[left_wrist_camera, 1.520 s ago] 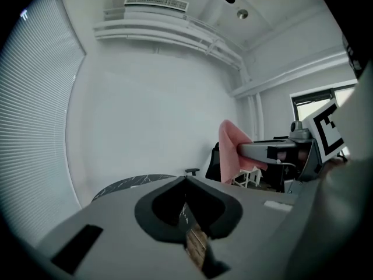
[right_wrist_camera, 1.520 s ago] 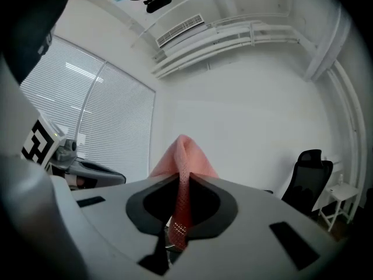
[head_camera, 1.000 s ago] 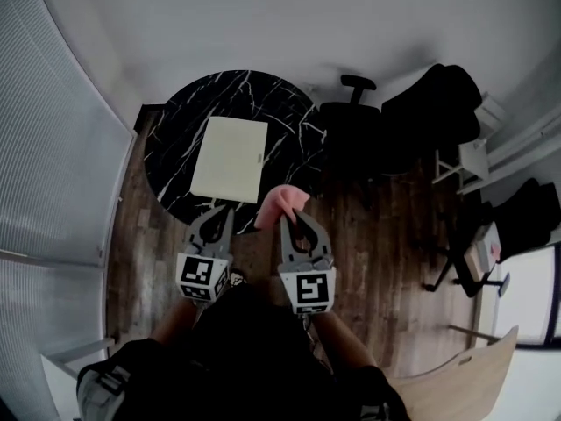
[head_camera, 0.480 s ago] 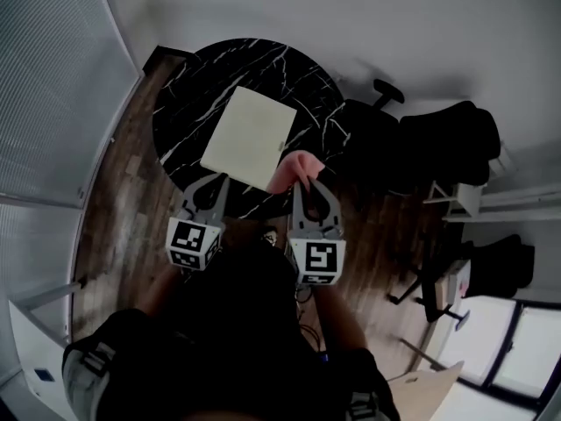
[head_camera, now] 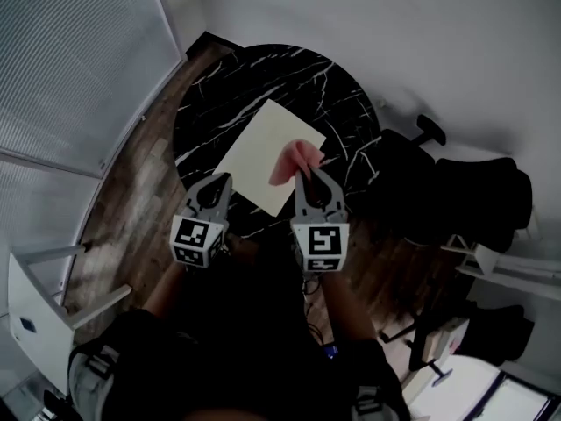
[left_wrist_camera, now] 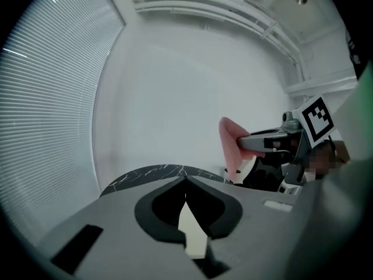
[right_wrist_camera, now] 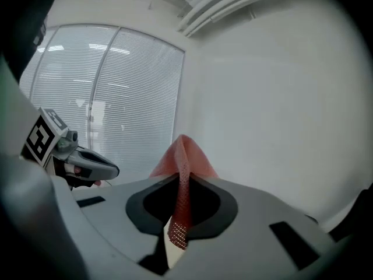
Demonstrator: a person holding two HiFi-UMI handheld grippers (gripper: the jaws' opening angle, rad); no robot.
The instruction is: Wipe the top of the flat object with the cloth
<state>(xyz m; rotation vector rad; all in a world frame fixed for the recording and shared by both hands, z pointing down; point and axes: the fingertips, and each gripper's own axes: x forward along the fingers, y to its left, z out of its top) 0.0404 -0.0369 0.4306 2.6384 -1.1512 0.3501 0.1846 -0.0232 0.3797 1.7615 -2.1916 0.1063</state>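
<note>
- Left hand-held gripper (head_camera: 221, 182): pressed together on nothing, held over the near edge of the black marbled table (head_camera: 219, 90), beside the near-left side of the flat object (head_camera: 254, 147).
- Flat object: pale, lying flat mid-table, top bare and unobstructed.
- Cloth (head_camera: 292, 160): pink, bunched over the object's right corner; contact cannot be told.
- Right hand-held gripper (head_camera: 308, 174): pinching the cloth, a fold standing up between the jaws.
- Step, as judged: bringing the cloth to the surface. Next: lower, press flat, then sweep leftward across the top.
</note>
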